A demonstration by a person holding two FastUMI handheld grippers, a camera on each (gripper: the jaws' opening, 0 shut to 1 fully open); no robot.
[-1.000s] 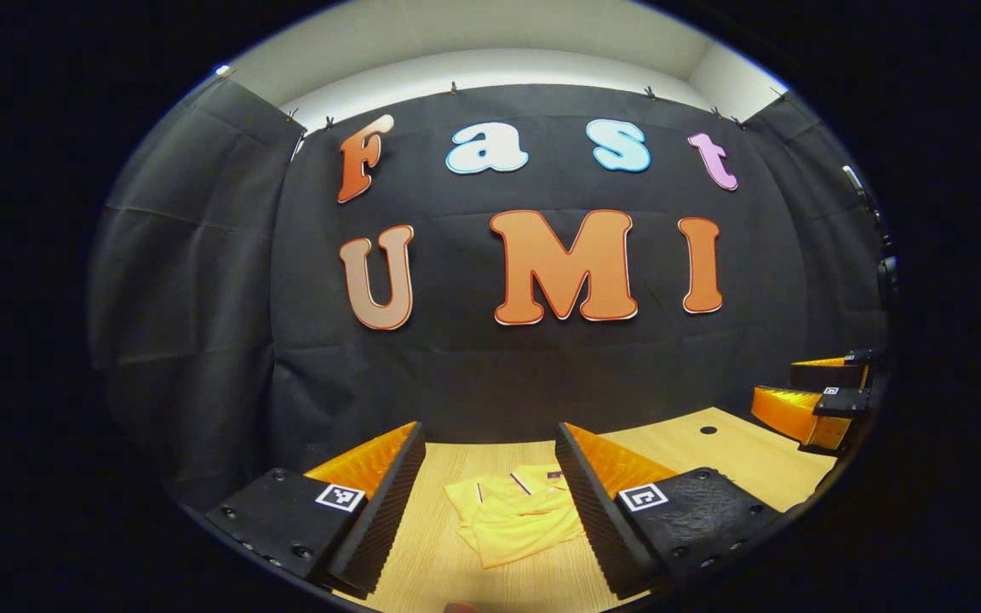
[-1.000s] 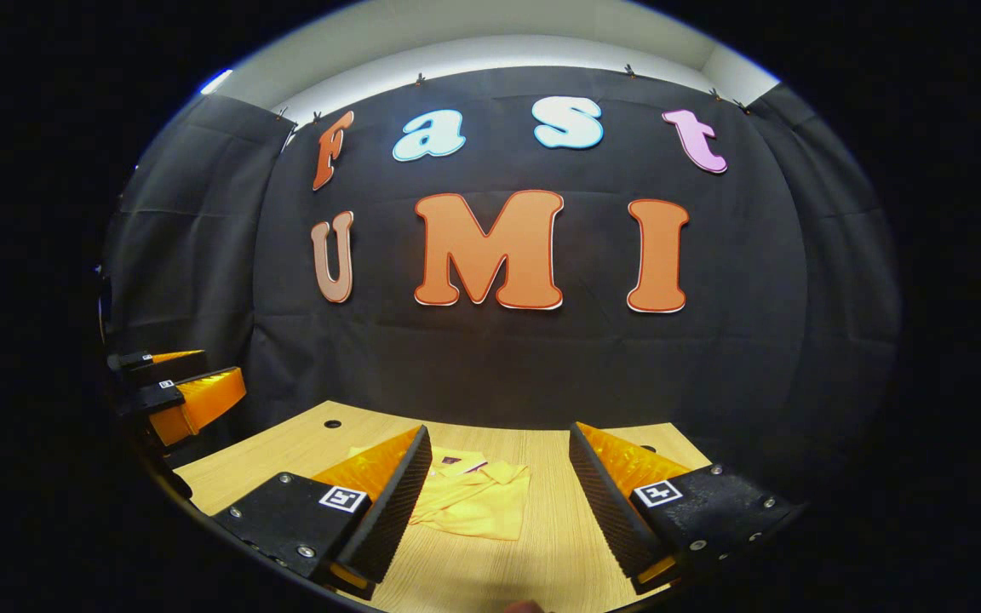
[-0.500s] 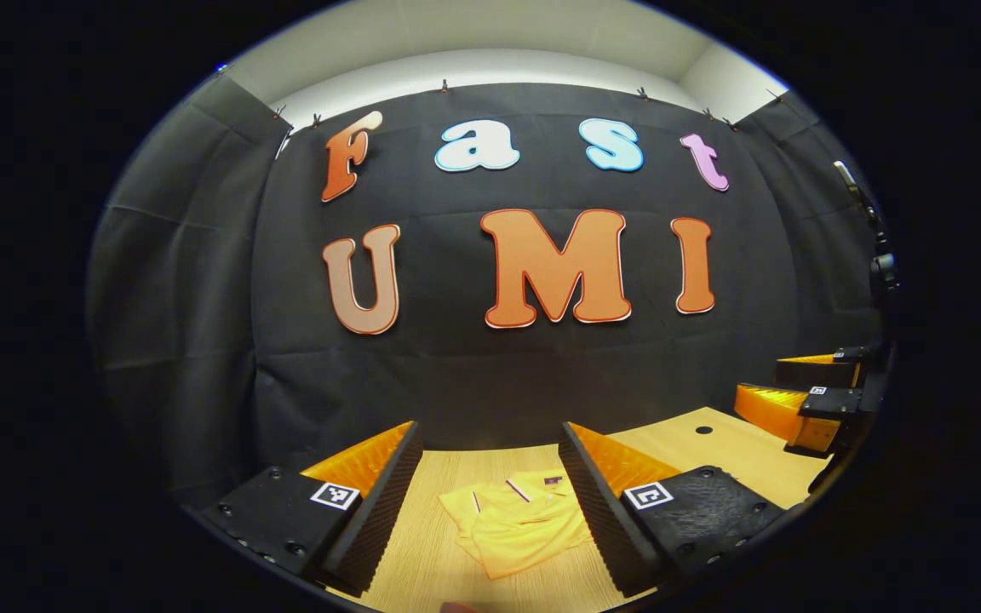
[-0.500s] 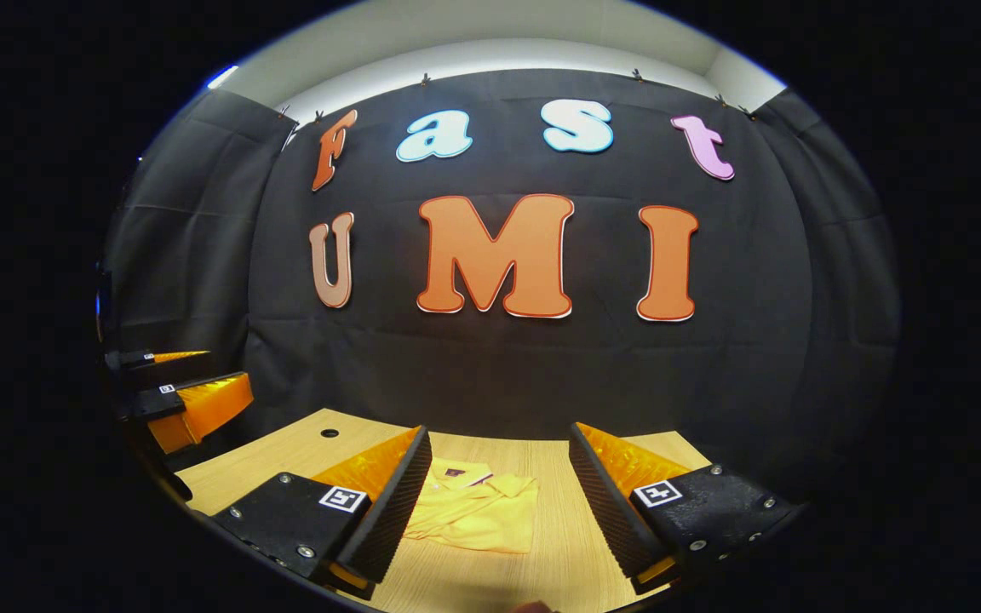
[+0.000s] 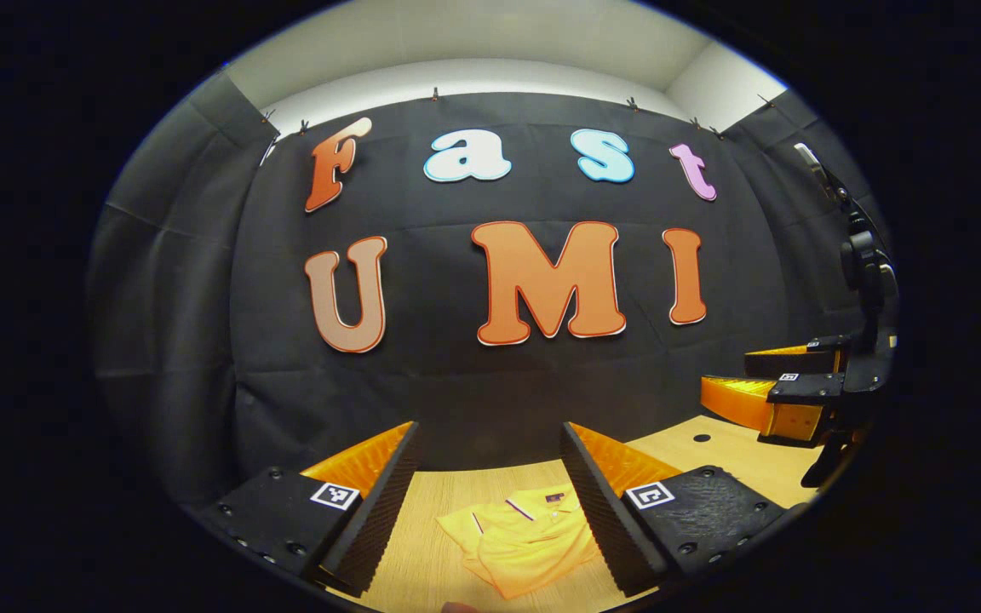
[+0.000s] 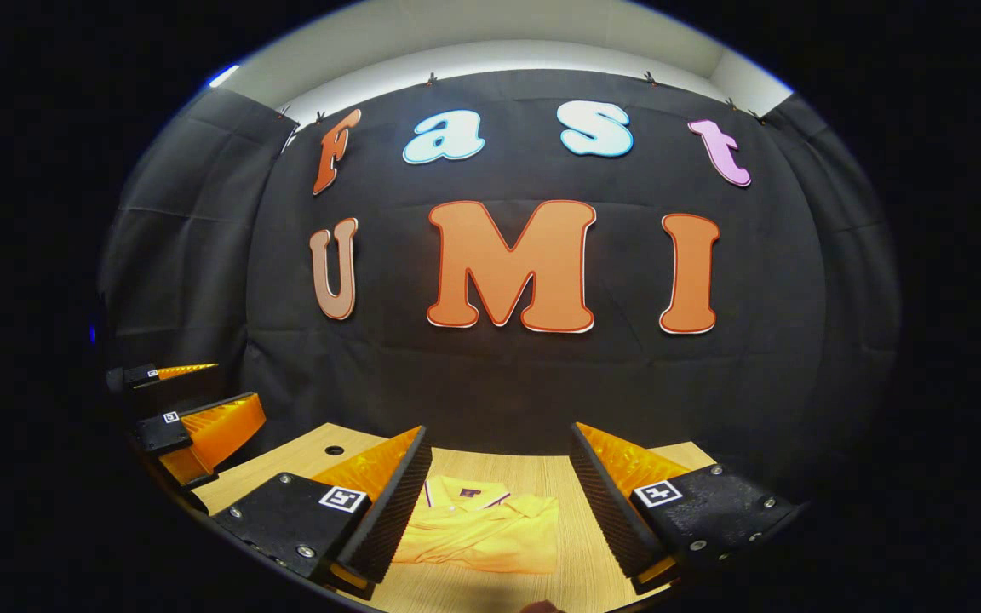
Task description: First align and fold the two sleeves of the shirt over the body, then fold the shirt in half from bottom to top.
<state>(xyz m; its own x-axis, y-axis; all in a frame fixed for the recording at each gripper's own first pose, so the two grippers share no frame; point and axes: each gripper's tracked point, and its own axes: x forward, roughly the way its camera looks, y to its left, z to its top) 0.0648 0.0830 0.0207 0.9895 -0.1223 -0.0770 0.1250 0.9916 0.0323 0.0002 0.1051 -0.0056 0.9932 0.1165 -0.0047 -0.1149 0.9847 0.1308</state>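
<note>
A yellow polo shirt [image 5: 524, 541] lies folded into a small bundle on the wooden table [image 5: 431, 502], collar toward the wall. In the left gripper view it sits low between the fingers of my left gripper [image 5: 490, 434], which is open and held above the table. In the right gripper view the shirt [image 6: 486, 532] lies between the wide-apart fingers of my right gripper [image 6: 499, 438], also open and empty. The right gripper [image 5: 750, 379] appears at the far right of the left gripper view. The left gripper [image 6: 239, 393] appears at the left edge of the right gripper view.
The table [image 6: 576, 477] runs back to the black cloth wall. A small round hole [image 6: 335, 449] is in the tabletop at the back left, seen as the hole [image 5: 702, 438] in the left gripper view. A dark stand [image 5: 861, 272] rises at the right.
Both grippers have pulled back and tilted up a little, so the shirt sits lower in each view. The other gripper has slid further inward in each view. Both stay open.
</note>
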